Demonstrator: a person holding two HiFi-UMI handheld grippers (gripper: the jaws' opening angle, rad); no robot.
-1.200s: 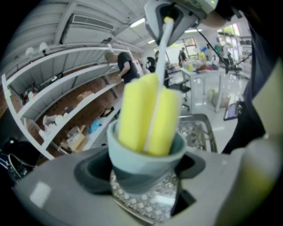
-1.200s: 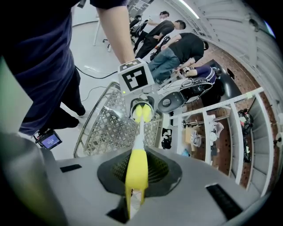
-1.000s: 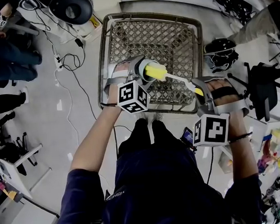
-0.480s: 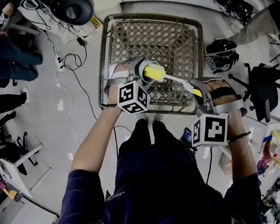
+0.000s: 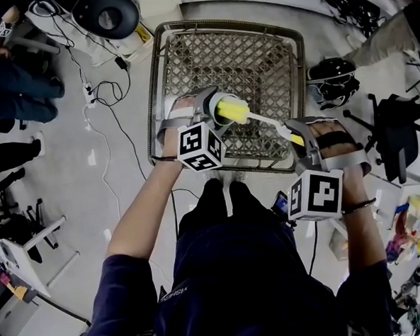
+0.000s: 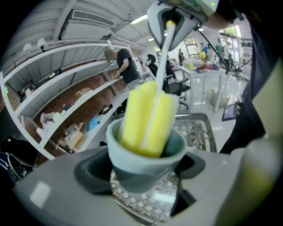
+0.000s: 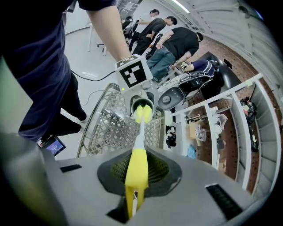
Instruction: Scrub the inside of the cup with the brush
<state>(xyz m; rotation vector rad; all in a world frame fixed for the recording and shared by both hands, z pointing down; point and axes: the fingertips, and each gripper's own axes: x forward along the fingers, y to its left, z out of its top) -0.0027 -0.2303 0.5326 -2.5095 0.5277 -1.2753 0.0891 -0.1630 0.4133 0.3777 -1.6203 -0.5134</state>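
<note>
Workshop floor (image 5: 116, 141), strewn with cables (image 5: 96, 100), is being looked down on, and a wire basket (image 5: 224, 56) is being seen just beneath and beyond both tongs. The cup (image 6: 137, 154) is being held by the left tongs (image 5: 205, 111), whose jaws are being pressed against its lower wall on either side, with its mouth being turned towards the right tongs (image 7: 132, 196). The brush (image 7: 136, 170) is being gripped by those right tongs, which are being clenched on its yellow handle, and its white shaft is being reached across the gap between the two tongs. The yellow sponge head (image 6: 146, 117) is being seated partway in the cup, its lower end being hidden below the rim and its upper part being left standing out above it. The scrubbing step itself is judged to be in hand; how much of the inner wall has been covered cannot be told. For the next move, the head is probably being called on to be pushed deeper towards the bottom and twisted or stroked along the wall, while the cup is being held firm in the left tongs so that it is not being levered out of the grip by the sideways load of the shaft.
</note>
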